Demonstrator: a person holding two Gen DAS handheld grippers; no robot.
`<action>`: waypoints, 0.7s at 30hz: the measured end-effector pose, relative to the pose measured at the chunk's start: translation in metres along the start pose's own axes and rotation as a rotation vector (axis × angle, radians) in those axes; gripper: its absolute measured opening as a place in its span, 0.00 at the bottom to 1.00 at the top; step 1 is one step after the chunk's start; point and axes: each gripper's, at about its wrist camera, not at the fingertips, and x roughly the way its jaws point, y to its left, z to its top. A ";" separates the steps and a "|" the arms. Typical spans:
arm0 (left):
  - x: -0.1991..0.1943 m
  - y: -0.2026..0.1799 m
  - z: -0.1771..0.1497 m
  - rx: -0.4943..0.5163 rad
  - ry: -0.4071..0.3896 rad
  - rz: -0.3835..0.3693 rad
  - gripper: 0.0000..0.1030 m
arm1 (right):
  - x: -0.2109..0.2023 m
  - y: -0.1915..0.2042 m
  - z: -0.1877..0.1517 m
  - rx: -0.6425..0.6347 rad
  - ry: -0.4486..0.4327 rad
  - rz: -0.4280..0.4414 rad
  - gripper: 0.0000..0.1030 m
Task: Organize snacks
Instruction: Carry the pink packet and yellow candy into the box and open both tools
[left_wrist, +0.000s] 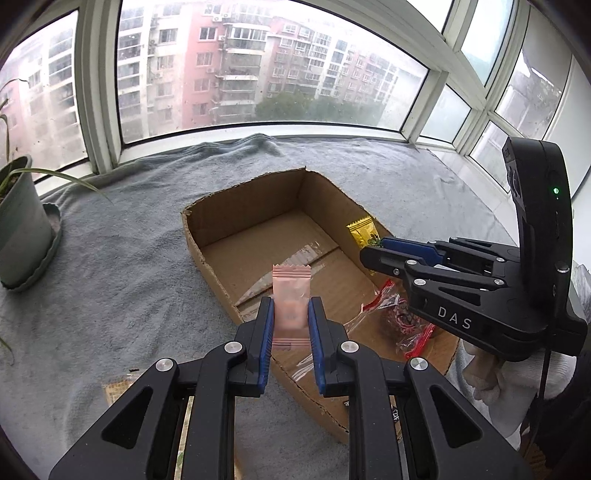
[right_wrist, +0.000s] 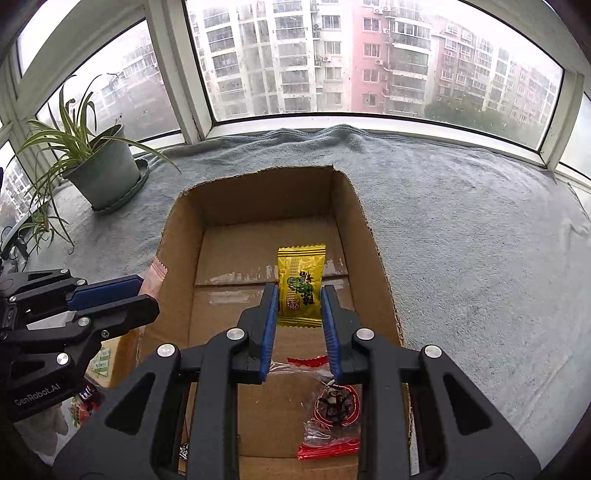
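My left gripper is shut on a pink snack packet, held upright just over the near left wall of an open cardboard box. My right gripper is shut on a yellow snack packet, held above the box floor. Inside the box near its front lies a clear packet with red print, also seen in the left wrist view as the clear red packet. In the left wrist view the right gripper reaches in from the right with the yellow packet. The left gripper shows at the left edge of the right wrist view.
The box sits on a grey-blue towel spread over a window ledge. A potted plant stands at the back left on a saucer. More snack packets lie outside the box at its near left. A white-gloved hand holds the right gripper.
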 end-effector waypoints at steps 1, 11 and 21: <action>0.001 0.000 0.000 0.001 0.002 -0.001 0.16 | 0.000 0.000 0.000 0.000 0.000 -0.001 0.24; 0.005 -0.005 0.000 0.014 0.012 -0.012 0.18 | -0.003 -0.001 0.003 -0.001 -0.005 0.005 0.31; 0.003 0.000 0.001 -0.013 0.020 -0.014 0.26 | -0.031 -0.012 0.009 0.032 -0.083 -0.003 0.79</action>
